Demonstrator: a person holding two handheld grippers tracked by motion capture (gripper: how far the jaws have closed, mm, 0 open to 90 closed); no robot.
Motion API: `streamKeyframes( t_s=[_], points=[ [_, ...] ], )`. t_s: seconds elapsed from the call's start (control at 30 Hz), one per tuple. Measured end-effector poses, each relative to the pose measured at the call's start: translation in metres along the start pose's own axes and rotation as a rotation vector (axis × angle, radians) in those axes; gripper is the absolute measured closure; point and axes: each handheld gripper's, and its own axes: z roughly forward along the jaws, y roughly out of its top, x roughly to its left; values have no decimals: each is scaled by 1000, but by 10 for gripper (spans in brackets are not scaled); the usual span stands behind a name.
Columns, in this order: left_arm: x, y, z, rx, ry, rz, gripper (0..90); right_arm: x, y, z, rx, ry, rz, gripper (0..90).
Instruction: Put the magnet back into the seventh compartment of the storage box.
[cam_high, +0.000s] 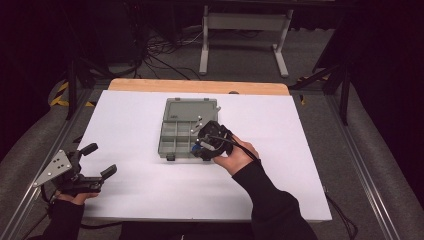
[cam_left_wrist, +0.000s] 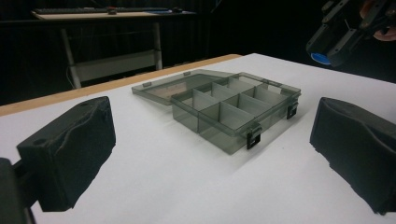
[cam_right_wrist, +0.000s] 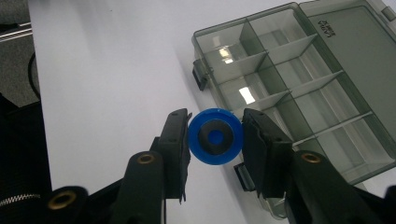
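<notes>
A grey see-through compartment box lies open on the white table, its lid folded flat behind it. My right gripper hangs above the box's near right corner, shut on a round blue disc with a dark ring and blue centre. In the high view the right gripper shows a spot of blue at its tip. From the left gripper view the box stands ahead with bare compartments. My left gripper rests open at the table's near left edge, nothing between its jaws.
The white sheet covers a wooden table whose far edge shows. Black latches stick out from the box's front. A metal frame stand and cables lie on the floor beyond. Rails run along both table sides.
</notes>
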Motion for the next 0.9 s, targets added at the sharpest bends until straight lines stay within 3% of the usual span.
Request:
streamKeyframes(
  t_s=[0.47,0.9],
  points=[
    [0,0,0,4,-3,3,9,-24,5,4,3,-52,61,620],
    [0,0,0,6,-3,3,10,-46,6,24,22,-92,123,621]
  ],
)
